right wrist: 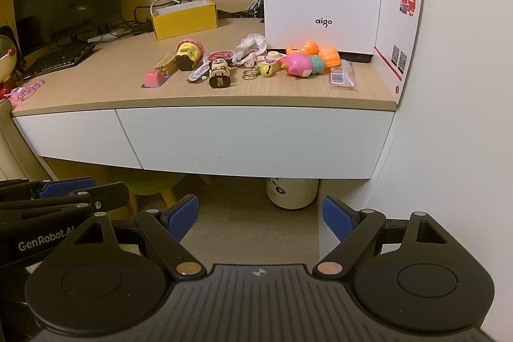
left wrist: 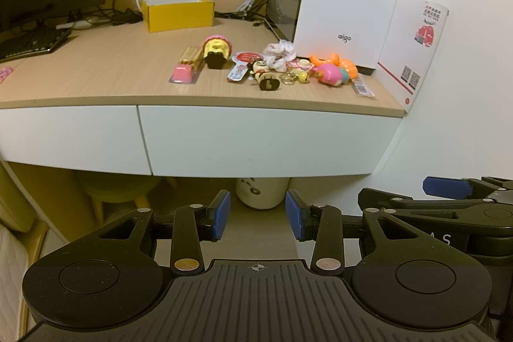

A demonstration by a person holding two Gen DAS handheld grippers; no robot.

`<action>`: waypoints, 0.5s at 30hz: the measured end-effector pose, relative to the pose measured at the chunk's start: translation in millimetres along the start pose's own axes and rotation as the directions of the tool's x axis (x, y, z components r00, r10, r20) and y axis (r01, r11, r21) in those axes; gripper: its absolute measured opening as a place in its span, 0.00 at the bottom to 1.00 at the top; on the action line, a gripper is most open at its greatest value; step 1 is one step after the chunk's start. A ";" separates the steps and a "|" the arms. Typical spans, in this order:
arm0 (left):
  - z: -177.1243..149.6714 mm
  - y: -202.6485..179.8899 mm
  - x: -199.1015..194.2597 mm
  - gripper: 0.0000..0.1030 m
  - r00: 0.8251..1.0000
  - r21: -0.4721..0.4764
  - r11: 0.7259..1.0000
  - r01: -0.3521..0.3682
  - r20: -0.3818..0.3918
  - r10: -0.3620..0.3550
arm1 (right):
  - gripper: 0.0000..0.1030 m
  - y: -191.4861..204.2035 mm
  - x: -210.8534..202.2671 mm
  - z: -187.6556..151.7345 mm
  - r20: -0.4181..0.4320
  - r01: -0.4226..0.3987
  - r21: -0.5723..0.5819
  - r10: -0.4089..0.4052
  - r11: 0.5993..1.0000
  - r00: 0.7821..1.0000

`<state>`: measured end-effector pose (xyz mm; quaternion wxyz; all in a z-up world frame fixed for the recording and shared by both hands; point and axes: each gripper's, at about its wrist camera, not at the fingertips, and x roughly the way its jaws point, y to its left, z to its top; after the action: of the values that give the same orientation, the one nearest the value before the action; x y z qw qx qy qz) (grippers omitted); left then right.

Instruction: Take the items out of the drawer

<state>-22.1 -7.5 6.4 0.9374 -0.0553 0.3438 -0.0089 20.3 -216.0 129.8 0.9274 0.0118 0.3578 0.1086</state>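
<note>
Nearest you, your left gripper (left wrist: 258,215) holds its blue-padded jaws apart with nothing between them; your right gripper (right wrist: 259,218) beside it is spread wider, also empty. Both sit below and short of the white flat-fronted drawer (right wrist: 253,138), which is closed flush under the pale wood desk (right wrist: 128,85) — open air separates pads and drawer front. A white wall (right wrist: 449,117) bounds the drawer's right end. Small toys crowd the desk near its front edge: a pink round figure (right wrist: 299,65), a wooden doll (right wrist: 219,71), a yellow cardboard box (right wrist: 184,18) farther back.
</note>
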 end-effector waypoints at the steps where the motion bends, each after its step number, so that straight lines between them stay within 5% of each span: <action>1: -0.1 0.1 0.0 0.41 1.000 0.000 1.000 0.000 0.000 0.000 | 0.83 0.0 0.0 0.1 0.000 0.000 0.000 0.000 1.000 1.000; 15: 0.6 0.1 -0.6 0.41 1.000 0.001 1.000 0.002 0.000 -0.002 | 0.83 -0.5 -0.1 -0.6 -0.002 0.003 0.004 -0.003 1.000 1.000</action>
<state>-22.2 -7.3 7.2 0.9373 -0.0553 0.3439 -0.0101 19.9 -216.6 129.3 0.9272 0.0130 0.3589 0.1066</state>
